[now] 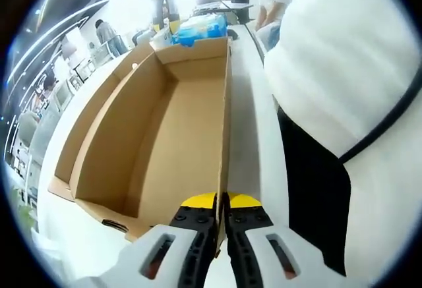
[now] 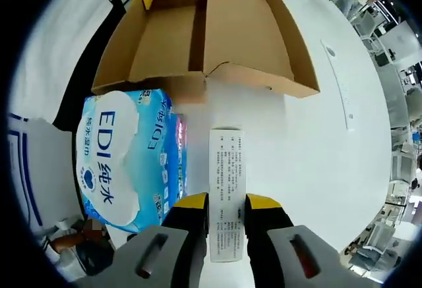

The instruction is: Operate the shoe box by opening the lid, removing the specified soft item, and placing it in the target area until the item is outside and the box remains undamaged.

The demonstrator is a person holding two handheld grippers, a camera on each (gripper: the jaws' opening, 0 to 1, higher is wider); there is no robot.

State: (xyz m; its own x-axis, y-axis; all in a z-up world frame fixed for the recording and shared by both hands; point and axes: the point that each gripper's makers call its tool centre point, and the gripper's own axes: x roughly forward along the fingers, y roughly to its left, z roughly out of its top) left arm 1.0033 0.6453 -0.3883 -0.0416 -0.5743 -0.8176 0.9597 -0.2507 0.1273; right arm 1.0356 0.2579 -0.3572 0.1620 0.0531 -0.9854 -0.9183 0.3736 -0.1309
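The brown cardboard shoe box (image 1: 165, 143) stands open and empty on a white table. My left gripper (image 1: 221, 202) is shut on the box's right-hand wall (image 1: 226, 123), which runs up between its yellow-tipped jaws. In the right gripper view the box (image 2: 171, 37) lies ahead with its lid (image 2: 244, 31) folded back. A blue-and-white soft pack of wipes (image 2: 122, 156) rests on the table outside the box, left of my right gripper (image 2: 226, 205). That gripper's jaws stand apart, with a white printed paper strip (image 2: 226, 169) flat between them. The left gripper's yellow tip (image 2: 148, 0) shows at the box's far corner.
A person in a white top with a dark strap (image 1: 343, 103) stands close on the right of the box. Blue packs (image 1: 198, 29) lie beyond the box's far end, with people behind them. The white table (image 2: 310, 143) extends to the right of the pack.
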